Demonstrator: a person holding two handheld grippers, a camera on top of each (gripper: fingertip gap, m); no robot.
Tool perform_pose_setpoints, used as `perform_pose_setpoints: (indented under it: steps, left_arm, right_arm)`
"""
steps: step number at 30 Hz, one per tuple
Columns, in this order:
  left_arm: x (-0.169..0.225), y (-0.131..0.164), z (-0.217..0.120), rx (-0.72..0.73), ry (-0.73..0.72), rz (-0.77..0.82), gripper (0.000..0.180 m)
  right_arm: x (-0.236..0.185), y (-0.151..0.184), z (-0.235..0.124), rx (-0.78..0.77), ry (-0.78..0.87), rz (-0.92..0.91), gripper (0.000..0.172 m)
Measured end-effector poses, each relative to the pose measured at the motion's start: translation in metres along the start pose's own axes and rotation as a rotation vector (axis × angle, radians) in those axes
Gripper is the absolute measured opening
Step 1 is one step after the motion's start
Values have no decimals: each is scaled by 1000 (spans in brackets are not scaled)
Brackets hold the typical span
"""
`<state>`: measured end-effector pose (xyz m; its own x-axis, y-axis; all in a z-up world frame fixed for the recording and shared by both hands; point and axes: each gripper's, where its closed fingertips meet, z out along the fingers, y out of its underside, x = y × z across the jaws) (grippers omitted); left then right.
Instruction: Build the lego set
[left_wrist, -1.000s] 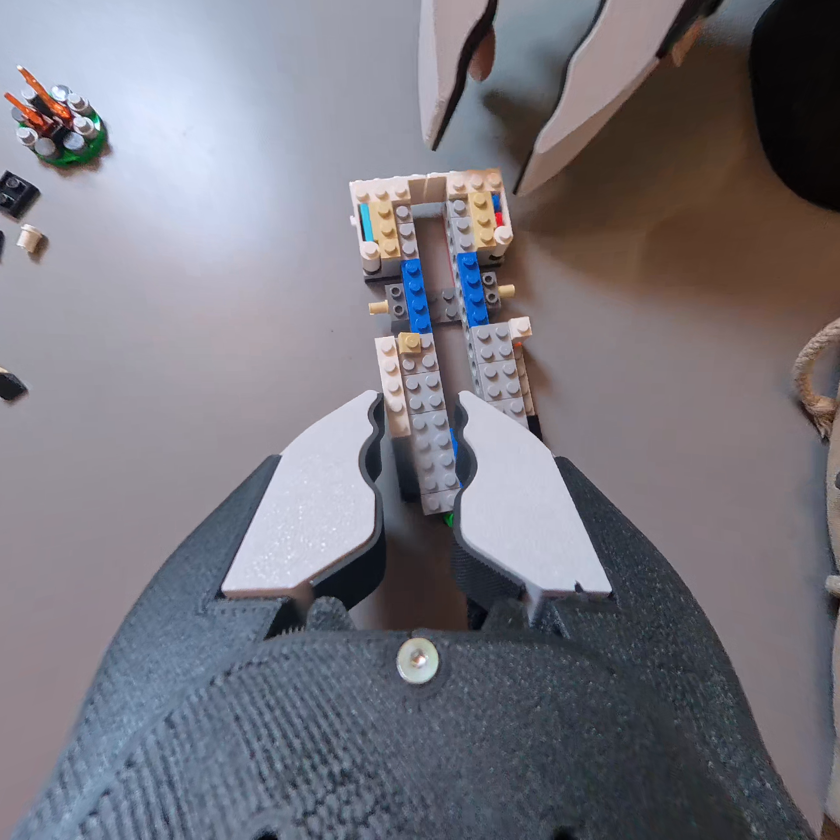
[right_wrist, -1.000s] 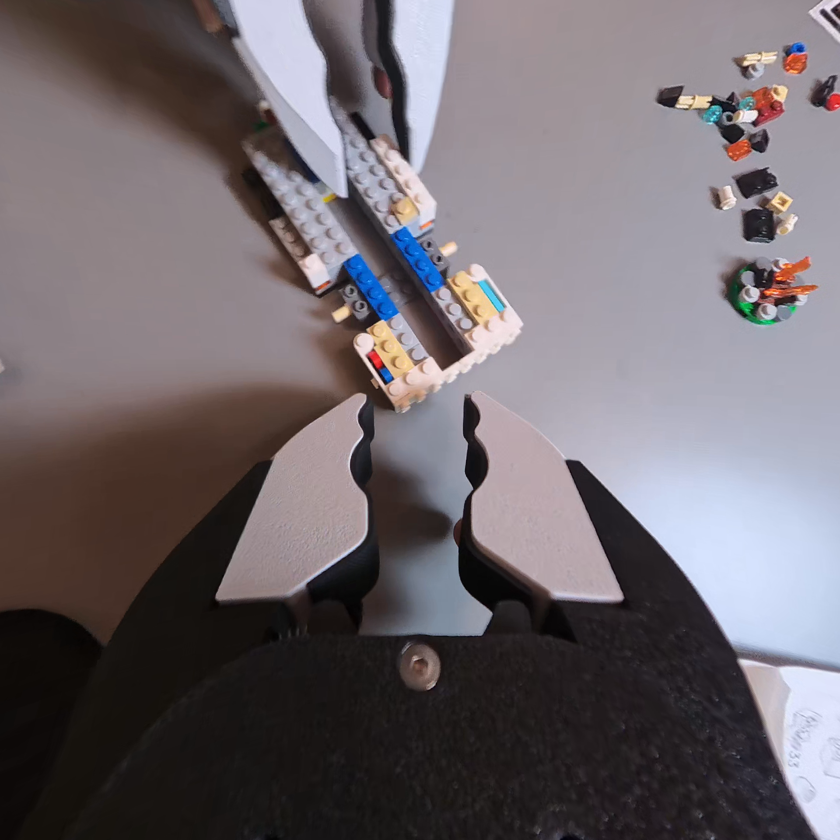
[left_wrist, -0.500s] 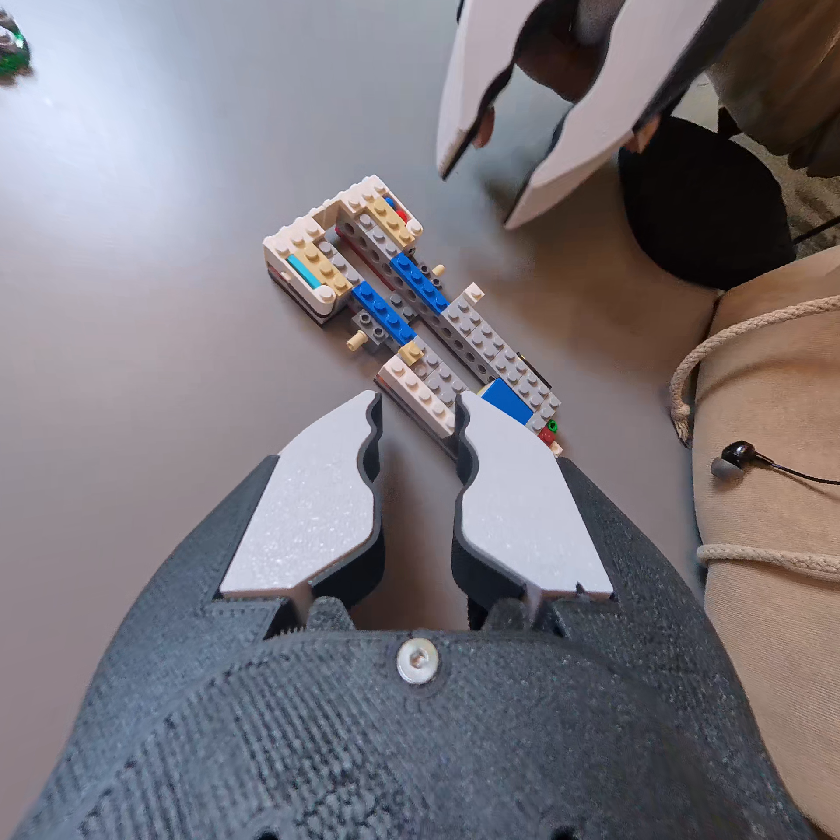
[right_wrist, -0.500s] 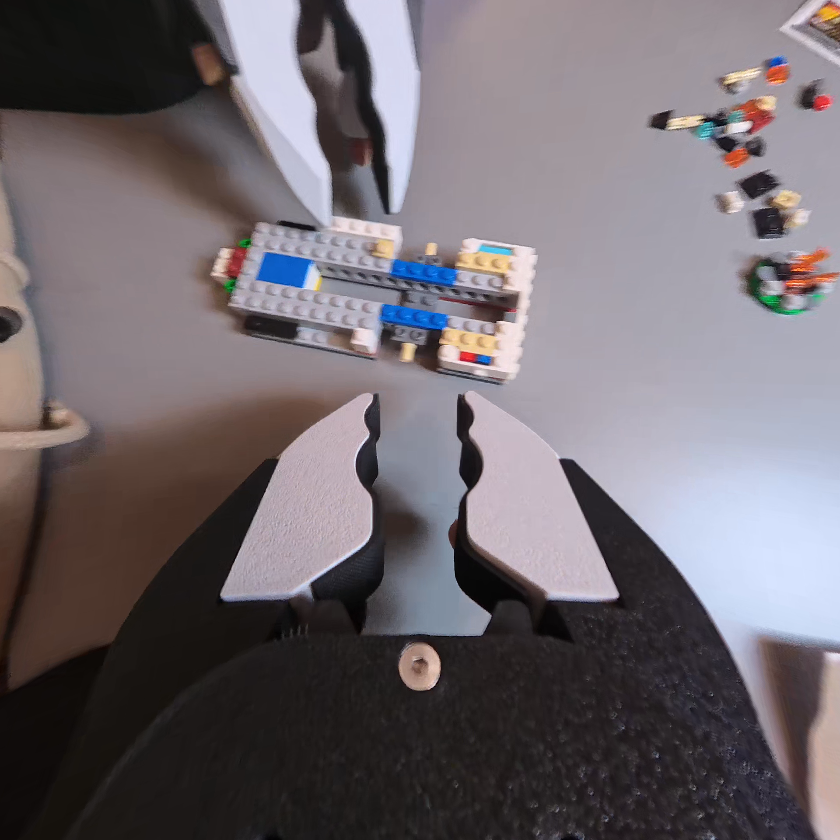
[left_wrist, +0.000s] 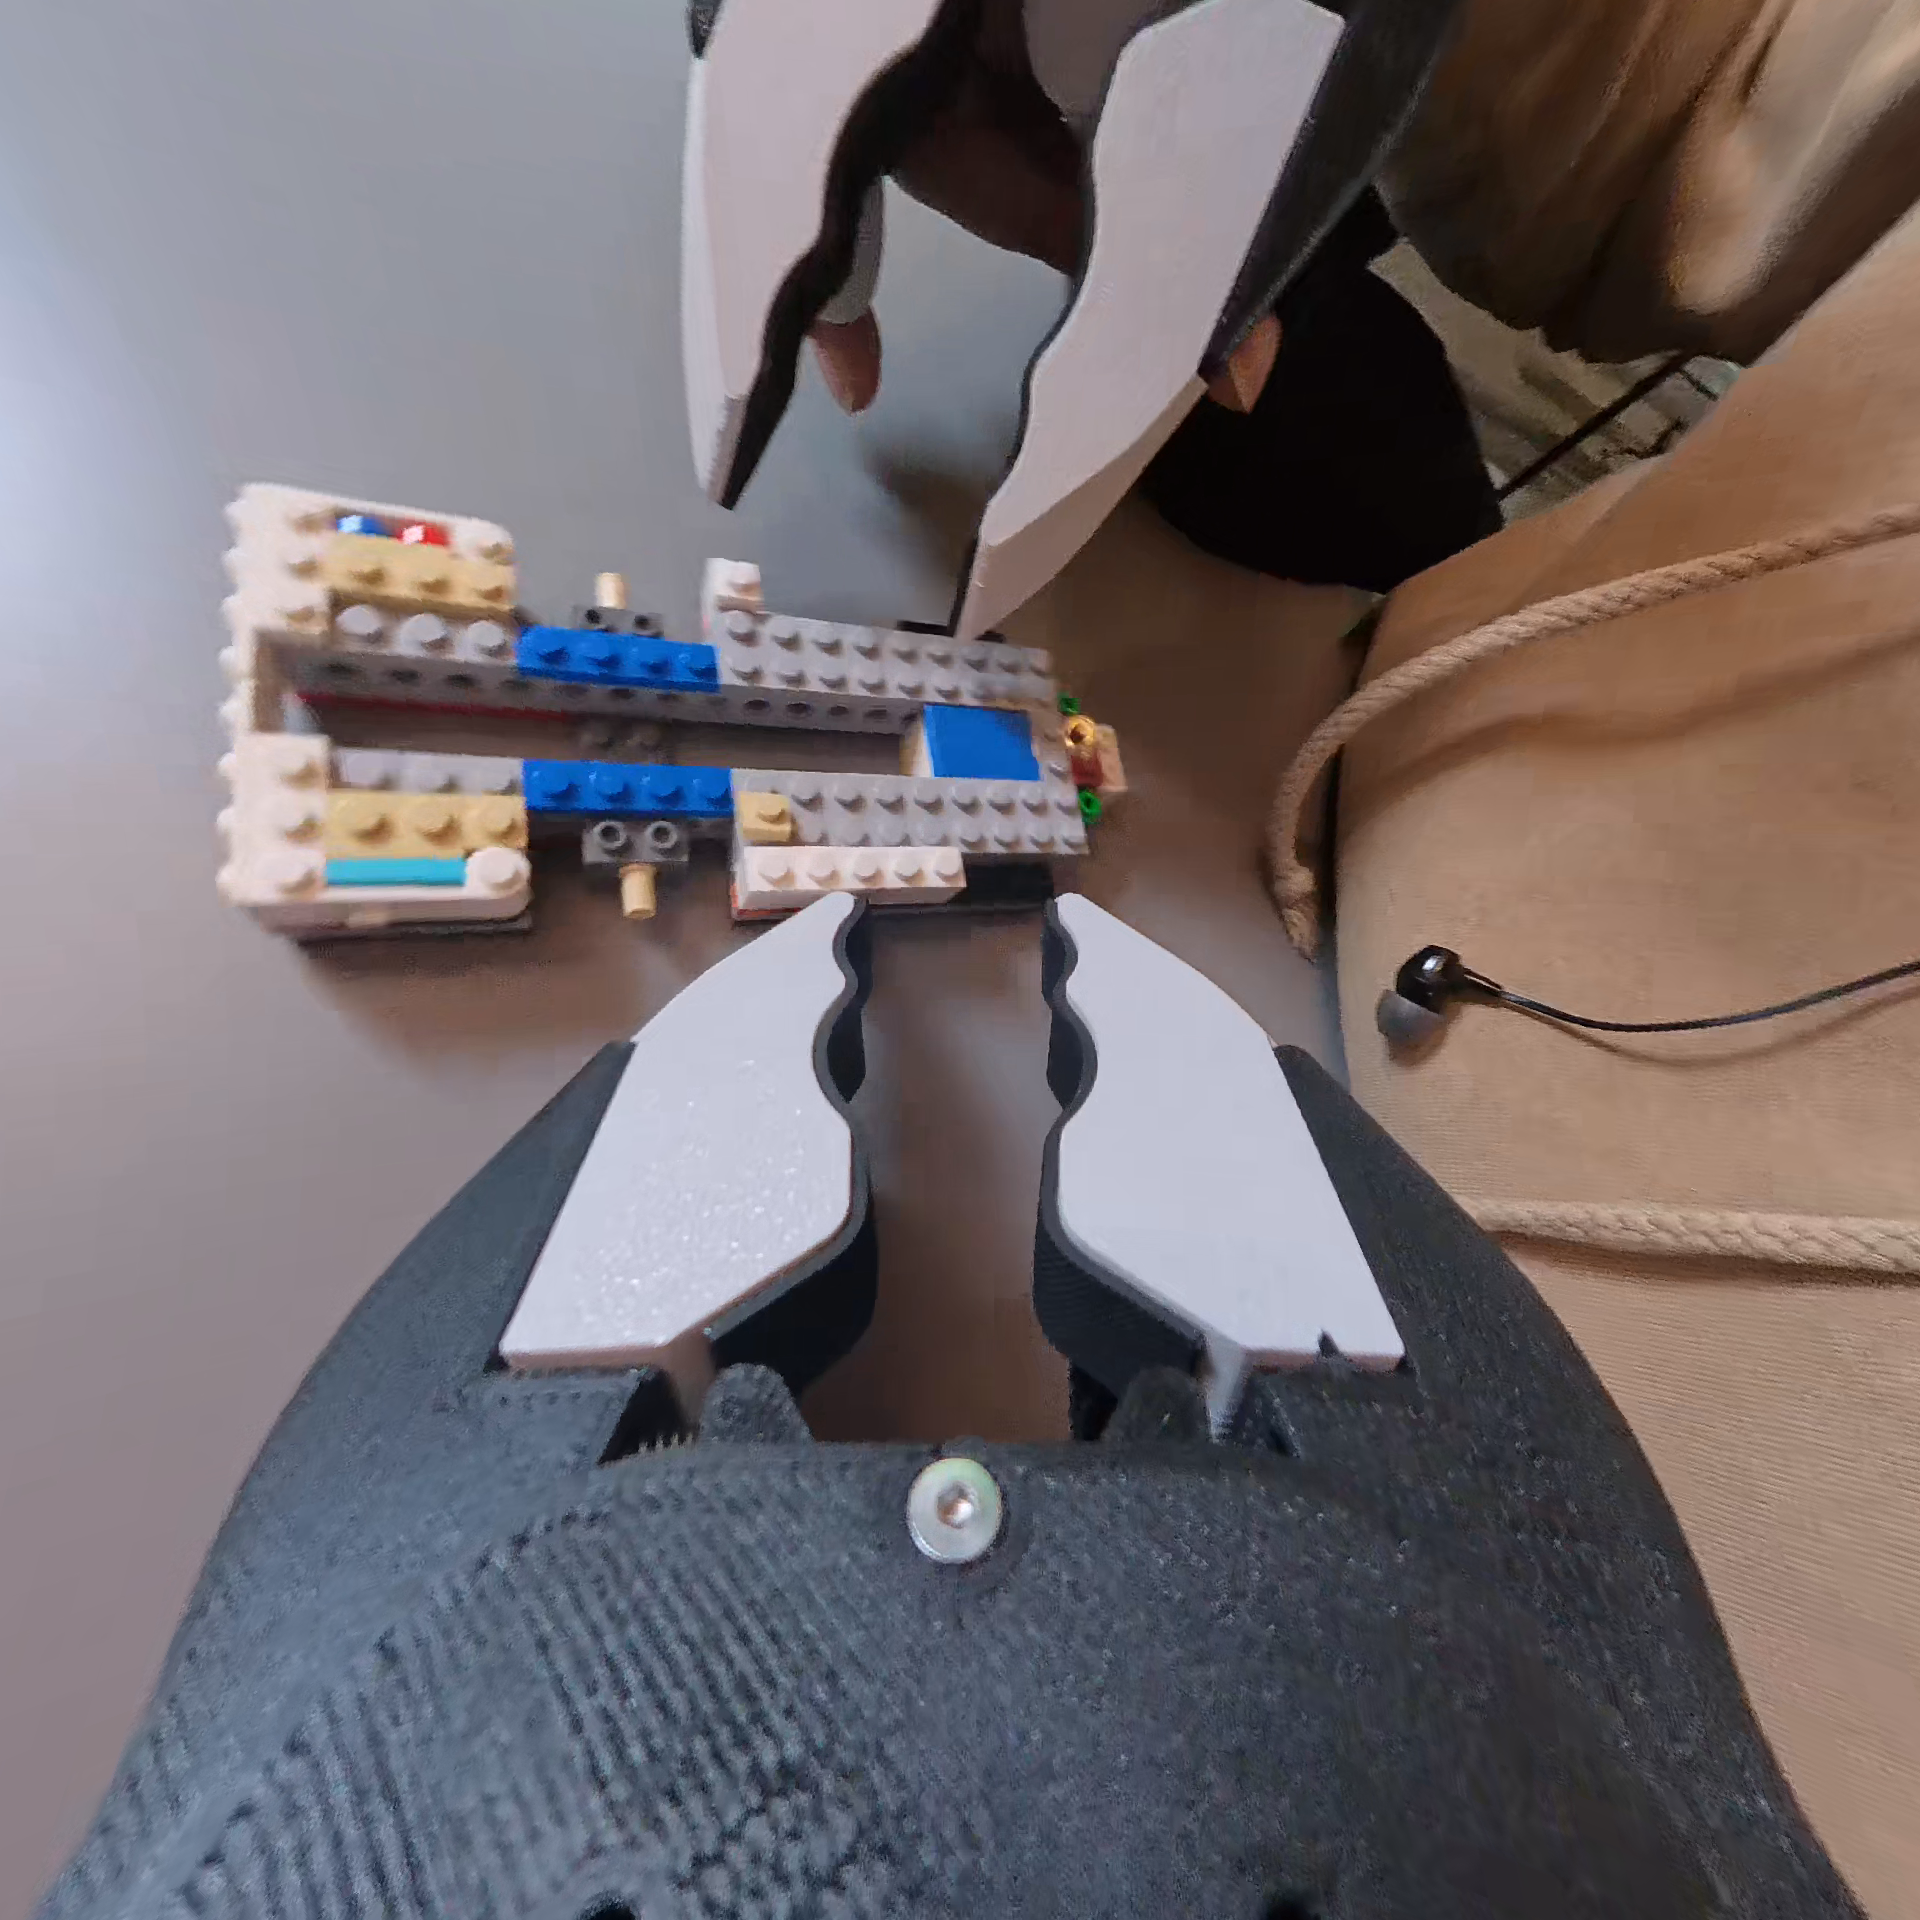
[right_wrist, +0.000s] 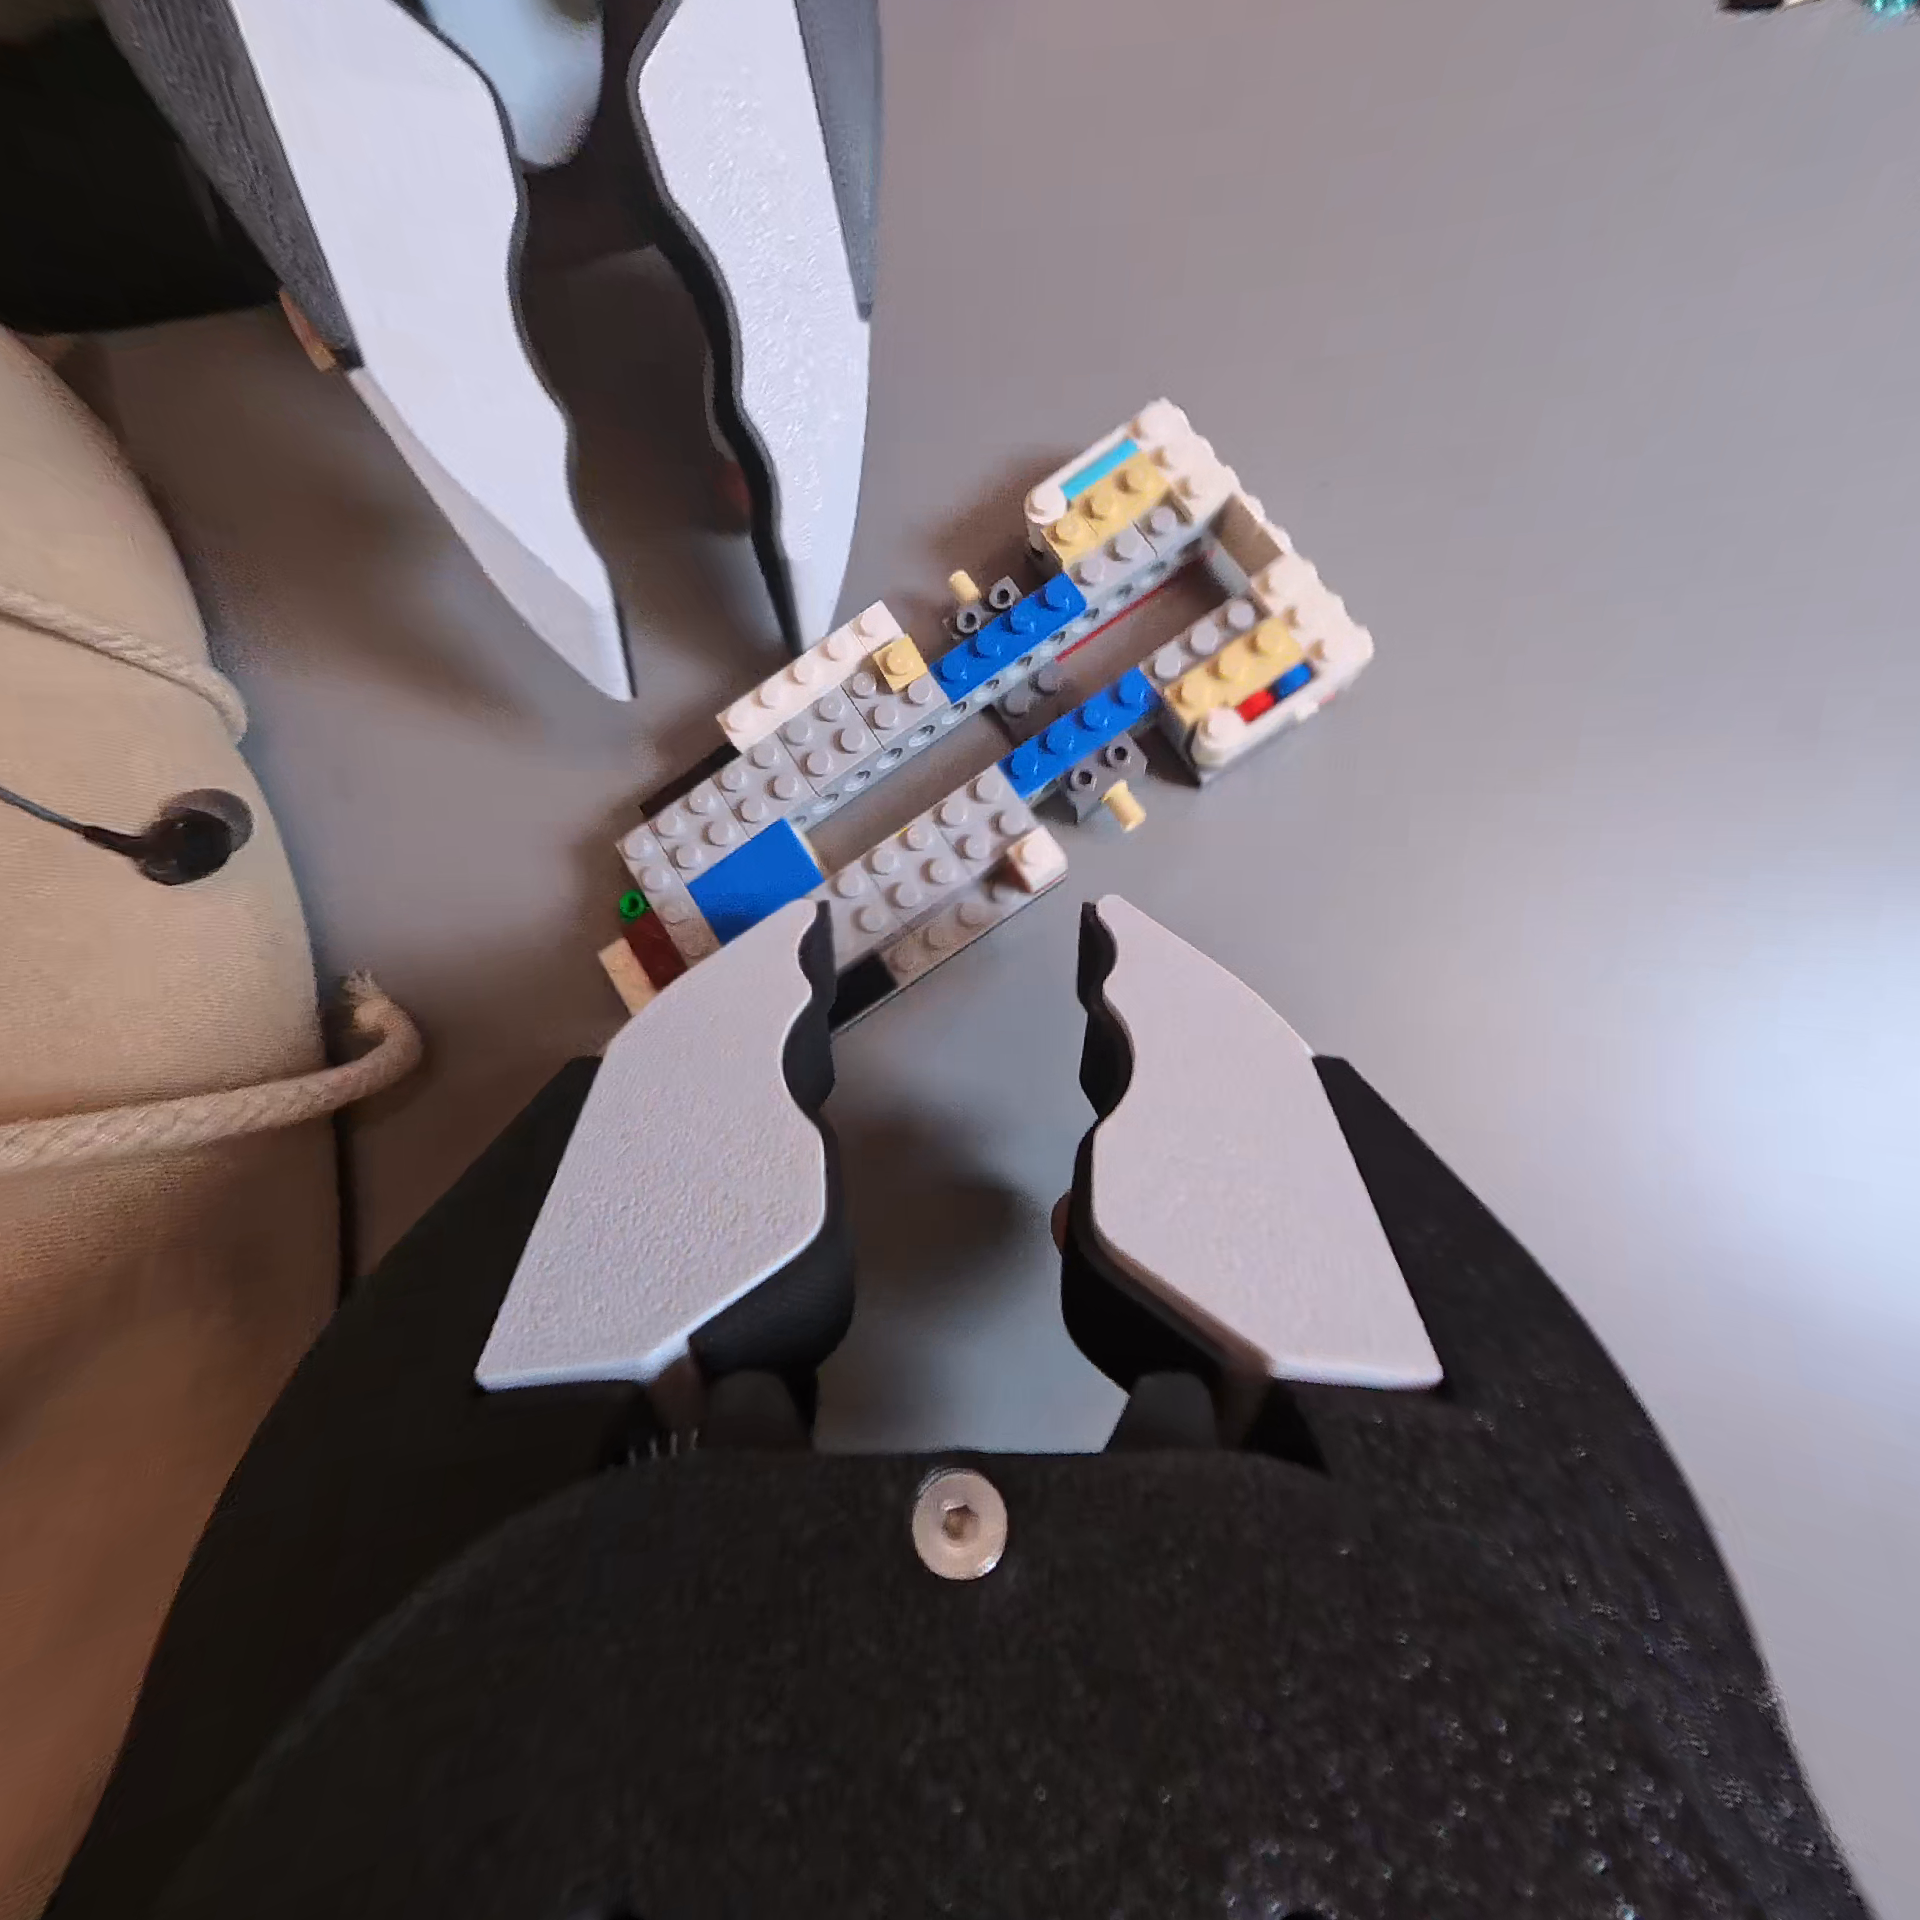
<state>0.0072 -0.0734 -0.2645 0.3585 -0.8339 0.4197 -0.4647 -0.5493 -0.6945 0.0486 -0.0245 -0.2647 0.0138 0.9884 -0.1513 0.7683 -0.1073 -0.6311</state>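
A long flat brick-built model (left_wrist: 665, 727) of grey, blue, tan and white studded plastic lies flat on the smooth grey worktop (left_wrist: 312, 260). My left claw (left_wrist: 951, 914) is spread with nothing between its pads, its tips just beside the model's near long edge. My right claw (right_wrist: 951, 920) is also spread and bare; its left finger (right_wrist: 727, 1039) overlaps the model's blue-tiled end, contact uncertain. Beside that same end of the model, at the worktop's edge, I see a person's beige corded garment (left_wrist: 1662, 935) bearing a black earbud (left_wrist: 1418, 982).
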Motion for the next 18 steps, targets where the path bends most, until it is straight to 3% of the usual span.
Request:
perform_pose_setpoints:
  steps: [5, 10, 18]
  left_arm:
    - [7, 1, 2, -11, 9, 71, 31]
    - [-8, -1, -10, 24, -66, 66, 29]
    - [-16, 1, -15, 25, -122, 88, 28]
  right_arm:
    - [-15, 9, -10, 16, 57, 103, 60]
    - [-33, 11, 8, -18, 181, 110, 78]
    - [-23, 15, 16, -52, 278, 96, 72]
